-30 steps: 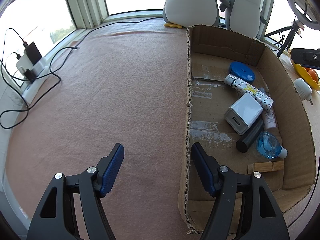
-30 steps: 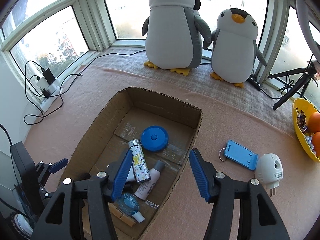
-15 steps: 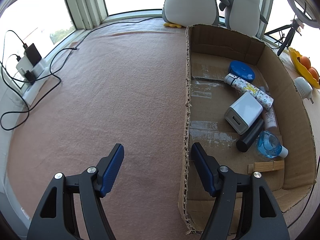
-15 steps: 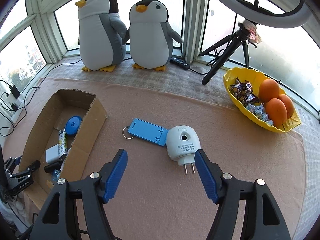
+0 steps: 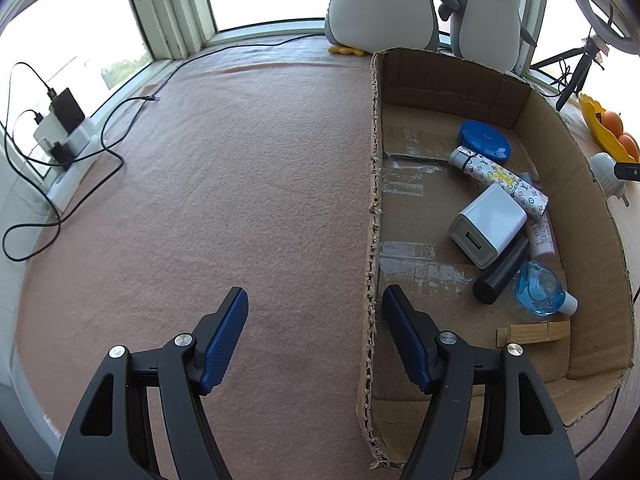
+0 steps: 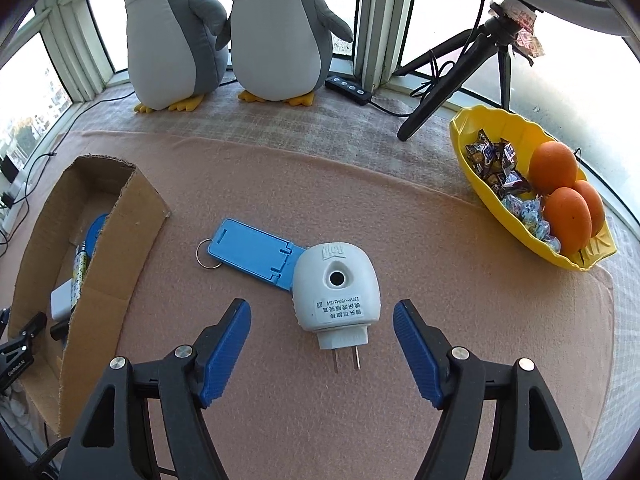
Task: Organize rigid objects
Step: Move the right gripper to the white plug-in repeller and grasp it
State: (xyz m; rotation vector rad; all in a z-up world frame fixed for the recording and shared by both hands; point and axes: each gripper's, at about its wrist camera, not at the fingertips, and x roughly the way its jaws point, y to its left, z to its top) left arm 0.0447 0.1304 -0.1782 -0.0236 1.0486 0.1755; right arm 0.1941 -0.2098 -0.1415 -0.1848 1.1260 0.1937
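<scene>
At the far left of the left wrist view, a power strip (image 5: 68, 152) with plugs and looping black cables sat by the window, partly washed out by glare. On the pink felt surface (image 5: 240, 180) the left tongs (image 5: 315, 292) stood released and empty, one pad over bare felt and the other just inside the near wall of the cardboard box (image 5: 376, 160), which ran up between them. Inside the box lay a blue round case (image 5: 484, 140), a patterned tube (image 5: 500, 180), a white charger (image 5: 488, 228), a black cylinder (image 5: 500, 276), a clear blue dispenser (image 5: 540, 288) and a wooden peg (image 5: 534, 332); a pale pink tube (image 5: 540, 236) was mostly hidden under the charger and the patterned tube. In the right wrist view the box's tall wall (image 6: 120, 240) concealed most of those contents, and a black part at the left edge was cut off. Right of the box, outside it, a blue folding stand (image 6: 252, 252) with a key ring (image 6: 208, 254) touched the white plug-in device (image 6: 336, 284), which covered the stand's corner. The right tongs (image 6: 322, 304) had just been opening and were released, the device lying in the gap ahead, apart from both pads. Two plush penguins (image 6: 276, 32), heads cropped, a tripod (image 6: 448, 72) and a yellow bowl (image 6: 456, 128) of oranges (image 6: 554, 166) stood behind.
</scene>
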